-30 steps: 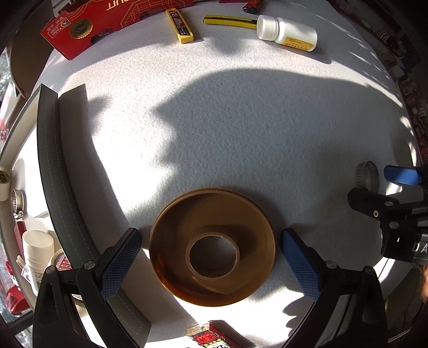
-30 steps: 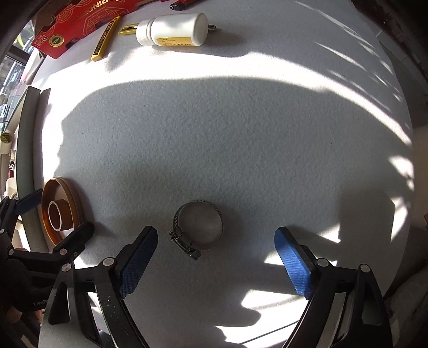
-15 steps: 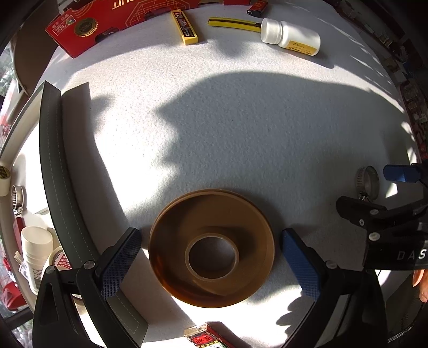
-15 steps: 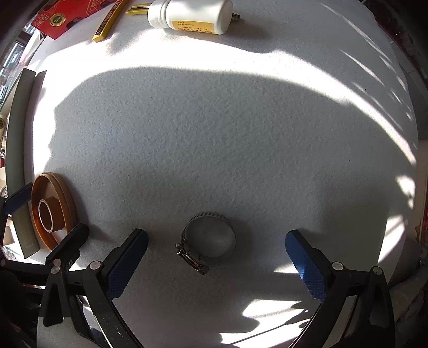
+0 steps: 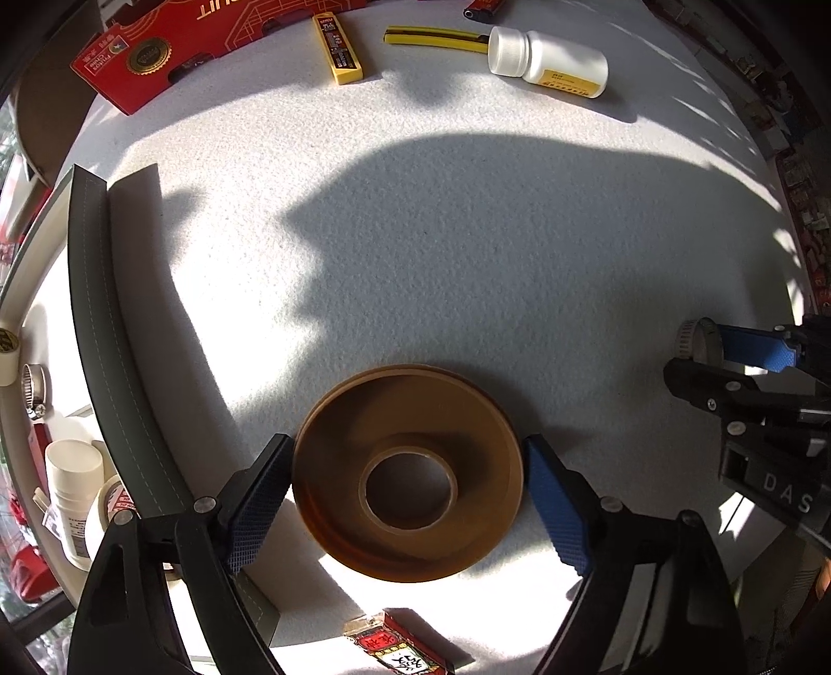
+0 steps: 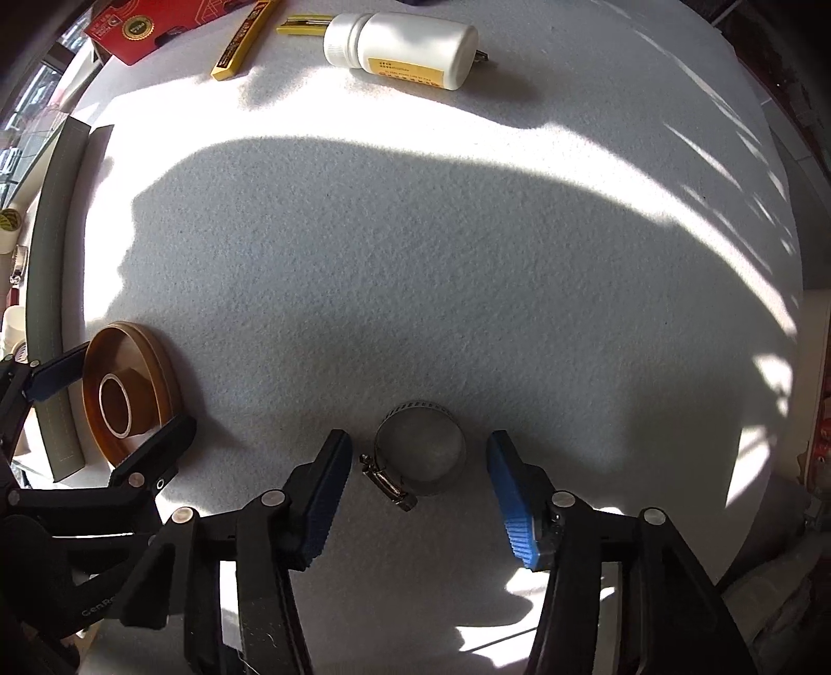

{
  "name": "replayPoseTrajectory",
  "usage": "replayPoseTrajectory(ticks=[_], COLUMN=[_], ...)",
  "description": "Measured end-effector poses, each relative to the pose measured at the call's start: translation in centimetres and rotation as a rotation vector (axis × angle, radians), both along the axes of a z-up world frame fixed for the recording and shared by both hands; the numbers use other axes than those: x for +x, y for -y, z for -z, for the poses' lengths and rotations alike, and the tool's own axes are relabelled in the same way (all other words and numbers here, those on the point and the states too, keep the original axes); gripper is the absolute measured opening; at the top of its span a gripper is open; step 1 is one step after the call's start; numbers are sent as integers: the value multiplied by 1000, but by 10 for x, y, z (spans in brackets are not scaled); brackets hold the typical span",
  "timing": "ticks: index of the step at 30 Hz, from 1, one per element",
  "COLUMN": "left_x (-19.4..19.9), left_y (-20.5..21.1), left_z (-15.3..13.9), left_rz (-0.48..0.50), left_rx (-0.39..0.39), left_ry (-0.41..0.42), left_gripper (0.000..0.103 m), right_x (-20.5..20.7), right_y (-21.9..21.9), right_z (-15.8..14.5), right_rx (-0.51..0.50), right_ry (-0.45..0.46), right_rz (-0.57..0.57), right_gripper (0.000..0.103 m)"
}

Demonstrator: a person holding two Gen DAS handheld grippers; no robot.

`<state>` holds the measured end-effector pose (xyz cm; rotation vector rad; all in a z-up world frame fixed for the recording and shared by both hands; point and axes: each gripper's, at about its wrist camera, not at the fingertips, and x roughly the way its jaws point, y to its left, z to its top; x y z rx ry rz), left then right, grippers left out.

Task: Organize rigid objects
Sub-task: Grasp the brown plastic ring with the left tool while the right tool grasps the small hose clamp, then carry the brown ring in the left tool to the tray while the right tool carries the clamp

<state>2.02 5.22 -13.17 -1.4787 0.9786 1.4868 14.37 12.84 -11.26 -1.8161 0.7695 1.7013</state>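
Note:
A brown tape roll (image 5: 407, 472) lies flat on the white felt table. My left gripper (image 5: 407, 506) has closed on it, both blue pads touching its outer rim. The roll also shows in the right wrist view (image 6: 130, 389), between the left fingers. A metal hose clamp (image 6: 420, 449) lies flat between my right gripper's (image 6: 420, 493) pads, which stand a little apart from it on both sides. The clamp shows at the right edge of the left wrist view (image 5: 698, 340).
At the far edge lie a white bottle (image 5: 548, 62), a yellow cutter (image 5: 431, 39), a yellow blade box (image 5: 340, 49) and a red box (image 5: 156, 57). A grey tray wall (image 5: 104, 337) runs along the left; inside are a white bottle (image 5: 72, 498) and another clamp (image 5: 34, 389).
My left gripper's pads have closed inward onto the tape roll. My right gripper's pads have narrowed around the hose clamp, which has not moved.

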Motion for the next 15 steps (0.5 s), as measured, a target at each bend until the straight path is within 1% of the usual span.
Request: replayPoseTrajectory(ticks=[3, 5, 9, 12, 15], left_x=[-4, -3, 8, 19, 27], left_y=[6, 11, 20, 27, 34], left_z=[-4, -9, -23, -37, -54], left_rz=[-27, -27, 36, 87, 134], left_rx=[-2, 8, 35, 54, 90], left_ry=[36, 41, 36, 51, 75], left_gripper=[89, 89, 89, 89, 89], right_x=[7, 14, 29, 41, 52], right_y=[1, 3, 10, 19, 29], right_z=[0, -5, -16, -25, -36], right_rx=[3, 16, 1, -6, -16], right_ry=[0, -8, -44, -62, -85], right_rz=[27, 52, 96, 124, 158], right_gripper=[42, 42, 42, 42, 42])
